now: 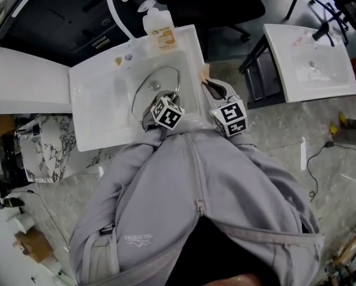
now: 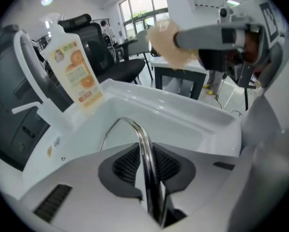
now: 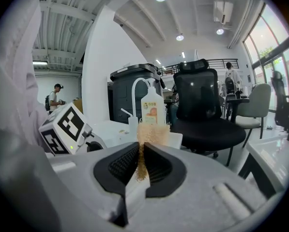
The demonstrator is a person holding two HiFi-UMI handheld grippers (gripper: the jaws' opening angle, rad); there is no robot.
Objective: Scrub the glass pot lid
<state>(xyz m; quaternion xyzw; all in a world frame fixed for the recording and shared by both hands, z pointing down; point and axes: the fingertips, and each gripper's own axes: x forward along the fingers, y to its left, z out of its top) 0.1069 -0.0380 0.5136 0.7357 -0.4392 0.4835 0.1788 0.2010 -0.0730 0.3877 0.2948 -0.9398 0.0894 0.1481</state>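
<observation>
The glass pot lid (image 1: 157,88), with a steel rim and a centre knob, sits in the white sink basin (image 1: 100,103). My left gripper (image 1: 158,107) is at the lid's near edge. In the left gripper view its jaws (image 2: 146,166) are shut on the steel rim (image 2: 142,139), which arches up between the pads. My right gripper (image 1: 212,89) hovers at the sink's right edge, shut on a tan sponge (image 3: 151,132). That sponge (image 2: 171,45) hangs above and to the right of the basin, apart from the lid.
A soap bottle (image 1: 158,28) and a white faucet (image 1: 115,5) stand at the sink's back edge. A second white sink (image 1: 312,64) is off to the right. Black office chairs (image 3: 202,110) stand behind. The person's grey hoodie (image 1: 189,207) fills the foreground.
</observation>
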